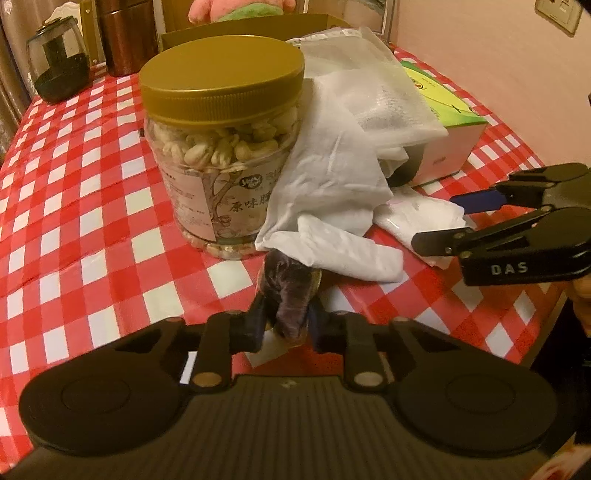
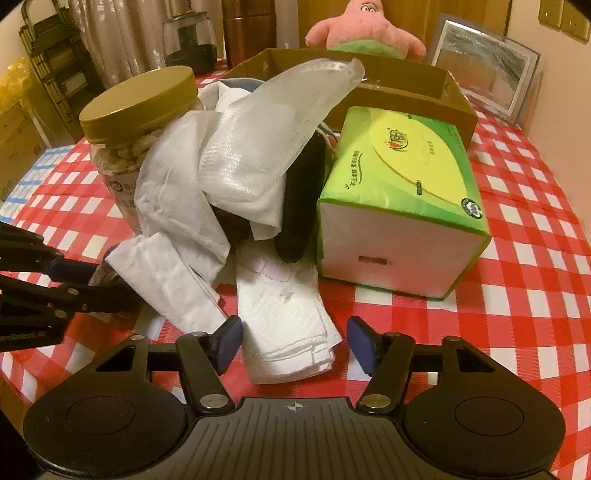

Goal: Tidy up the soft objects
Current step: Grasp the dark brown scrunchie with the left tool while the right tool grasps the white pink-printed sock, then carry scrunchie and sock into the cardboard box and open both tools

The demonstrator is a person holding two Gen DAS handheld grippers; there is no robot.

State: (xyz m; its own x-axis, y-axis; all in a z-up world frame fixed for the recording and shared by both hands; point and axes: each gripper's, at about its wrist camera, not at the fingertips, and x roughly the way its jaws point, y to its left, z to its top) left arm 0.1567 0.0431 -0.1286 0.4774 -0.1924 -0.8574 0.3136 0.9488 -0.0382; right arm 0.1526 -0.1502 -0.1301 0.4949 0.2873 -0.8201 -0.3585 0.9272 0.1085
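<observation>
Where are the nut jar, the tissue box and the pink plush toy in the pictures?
nut jar (image 1: 221,79): left wrist view, on the gold lid.
tissue box (image 2: 410,166): right wrist view, on the green and yellow top face.
pink plush toy (image 2: 364,27): right wrist view, on the pink body behind the cardboard box.

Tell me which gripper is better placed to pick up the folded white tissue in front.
Right. The right gripper is open with the folded tissue between its fingers; the left gripper is shut on a dark plush item.

Checked tablecloth (image 2: 517,295) carries jar (image 2: 122,147), tissue box (image 2: 402,206) (green), cloths (image 2: 288,325).
</observation>
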